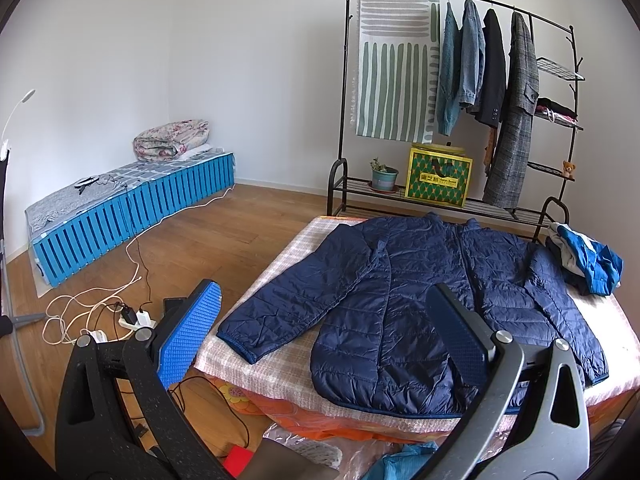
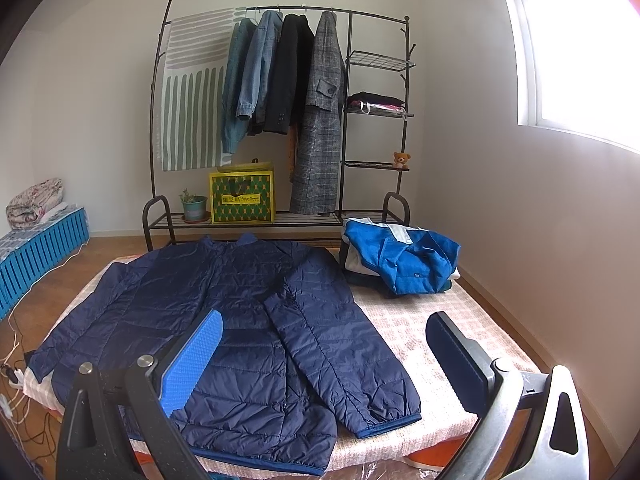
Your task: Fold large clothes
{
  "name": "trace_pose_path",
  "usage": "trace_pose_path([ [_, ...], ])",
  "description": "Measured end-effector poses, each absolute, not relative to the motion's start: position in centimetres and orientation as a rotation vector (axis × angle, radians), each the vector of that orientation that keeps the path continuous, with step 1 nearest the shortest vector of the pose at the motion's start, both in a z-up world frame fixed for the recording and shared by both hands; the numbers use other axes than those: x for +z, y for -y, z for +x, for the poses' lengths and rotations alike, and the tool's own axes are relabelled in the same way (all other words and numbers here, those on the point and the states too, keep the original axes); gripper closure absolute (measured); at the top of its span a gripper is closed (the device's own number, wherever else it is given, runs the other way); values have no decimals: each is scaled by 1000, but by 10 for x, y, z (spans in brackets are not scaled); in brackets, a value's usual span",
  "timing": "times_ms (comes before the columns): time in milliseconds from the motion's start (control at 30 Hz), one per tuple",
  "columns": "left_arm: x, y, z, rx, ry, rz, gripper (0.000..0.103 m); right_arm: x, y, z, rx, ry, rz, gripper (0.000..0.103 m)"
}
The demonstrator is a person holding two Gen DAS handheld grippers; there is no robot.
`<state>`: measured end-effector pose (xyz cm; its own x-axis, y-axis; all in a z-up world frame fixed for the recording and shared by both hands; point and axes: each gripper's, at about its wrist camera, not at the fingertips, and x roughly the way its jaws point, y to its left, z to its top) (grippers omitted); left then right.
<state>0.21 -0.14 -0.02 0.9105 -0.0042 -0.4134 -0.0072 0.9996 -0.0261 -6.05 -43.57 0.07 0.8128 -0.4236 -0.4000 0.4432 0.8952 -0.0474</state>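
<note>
Navy jacket (image 2: 224, 320) flat; mattress edge (image 2: 460, 408) bare beside it.

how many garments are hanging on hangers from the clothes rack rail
4, in a row on the black metal clothes rack, left to right: teal knit cardigan, blue denim jacket, black blazer, grey plaid long coat. An orange item behind the coat may be a fifth.
</note>
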Motion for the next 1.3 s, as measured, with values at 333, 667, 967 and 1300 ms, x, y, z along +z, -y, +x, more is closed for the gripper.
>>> trace_pose_path([
  [333, 3, -1, 1, -1, -431, -30, 0, 3, 435, -61, -461, -411, 47, 0],
  [667, 3, -2, 2, -3, -432, -32, 0, 6, 434, -61, -462, -405, 43, 0],
  [967, 3, -2, 2, -3, -434, -34, 0, 7, 432, -61, -460, -401, 41, 0],
  [1300, 3, -3, 3, -1, -435, -35, 0, 9, 429, -58, -453, -401, 39, 0],
])
